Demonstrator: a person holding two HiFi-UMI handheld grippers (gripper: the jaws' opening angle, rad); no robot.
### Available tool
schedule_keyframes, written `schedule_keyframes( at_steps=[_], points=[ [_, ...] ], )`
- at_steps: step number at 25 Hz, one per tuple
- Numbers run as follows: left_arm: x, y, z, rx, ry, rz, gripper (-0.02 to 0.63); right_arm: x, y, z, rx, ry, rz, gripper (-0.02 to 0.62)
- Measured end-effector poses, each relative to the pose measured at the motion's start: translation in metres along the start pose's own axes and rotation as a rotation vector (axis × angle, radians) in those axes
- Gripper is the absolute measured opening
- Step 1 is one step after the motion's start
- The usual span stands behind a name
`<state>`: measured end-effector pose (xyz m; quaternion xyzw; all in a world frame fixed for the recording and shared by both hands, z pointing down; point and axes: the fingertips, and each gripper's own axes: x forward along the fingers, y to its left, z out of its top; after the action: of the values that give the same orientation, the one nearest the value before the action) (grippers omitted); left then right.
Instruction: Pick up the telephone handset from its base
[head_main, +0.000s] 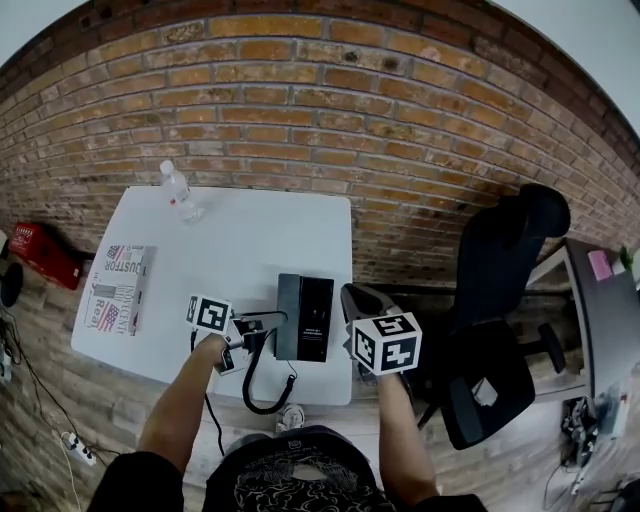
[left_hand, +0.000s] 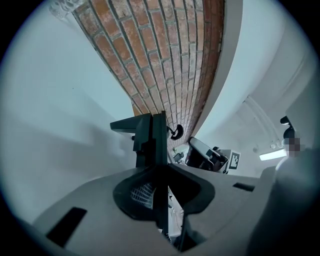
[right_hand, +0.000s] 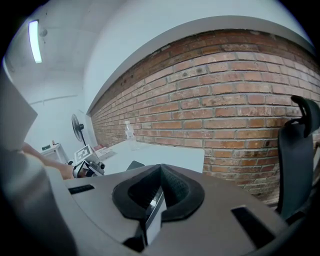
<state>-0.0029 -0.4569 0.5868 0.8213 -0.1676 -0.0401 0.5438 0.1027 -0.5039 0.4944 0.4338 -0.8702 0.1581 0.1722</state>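
Left gripper (head_main: 238, 338) pinches the black telephone handset (left_hand: 148, 134), held off and just left of its base (head_main: 308, 318) on the white table (head_main: 240, 240). Right gripper (right_hand: 154, 202), jaws pressed together and empty, hovers at the base's right edge.

Black handset (left_hand: 150, 134), off base (head_main: 312, 318), just left of it

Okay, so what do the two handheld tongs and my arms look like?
Both the left tongs and the right tongs are grey, each topped by a white cube with black square markers. Black padding lines their mouths. The sleeves are short and dark.
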Motion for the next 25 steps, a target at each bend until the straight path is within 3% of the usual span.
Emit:
schedule_keyframes(
  at_steps=[13,17,25],
  points=[
    [-0.038,-0.049,0.017,0.022,-0.16,-0.036,0.072,-0.026,0.033,0.005,-0.001,-0.029,-0.015,0.0],
    [-0.057,-0.069,0.024,0.092,-0.198,-0.024,0.072,-0.036,0.05,0.009,-0.01,-0.044,-0.022,0.0],
    [-0.1,-0.114,0.024,0.15,-0.283,-0.038,0.072,-0.058,0.095,0.014,-0.022,-0.078,-0.027,0.0]
  ],
)
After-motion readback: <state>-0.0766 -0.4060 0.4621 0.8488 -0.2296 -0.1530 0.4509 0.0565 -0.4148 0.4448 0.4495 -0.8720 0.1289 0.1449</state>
